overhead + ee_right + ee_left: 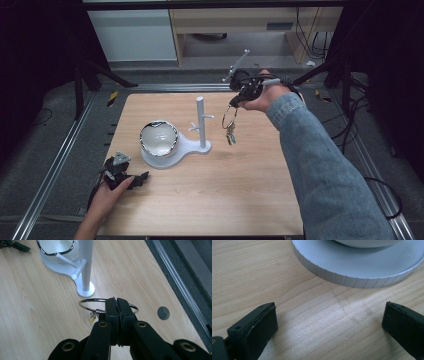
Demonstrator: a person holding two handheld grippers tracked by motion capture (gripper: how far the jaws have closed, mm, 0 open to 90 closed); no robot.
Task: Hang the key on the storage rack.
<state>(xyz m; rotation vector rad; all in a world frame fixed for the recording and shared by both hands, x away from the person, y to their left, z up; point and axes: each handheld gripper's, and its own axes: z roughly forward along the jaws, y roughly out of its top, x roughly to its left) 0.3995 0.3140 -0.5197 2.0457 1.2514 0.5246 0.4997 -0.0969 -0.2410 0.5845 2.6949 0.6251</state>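
Observation:
My right gripper is raised over the table's far right and is shut on a metal key ring, with several keys dangling below it. In the right gripper view the jaws pinch the ring on its near side, just short of the white post. The white stand has short pegs and a broad base carrying a shiny bowl. My left gripper lies on the table at the front left, open and holding nothing, its jaws facing the ribbed rim of the base.
The wooden table has a small round hole near its right edge. Metal rails and dark floor border the table. The left gripper appears far off beside the bowl.

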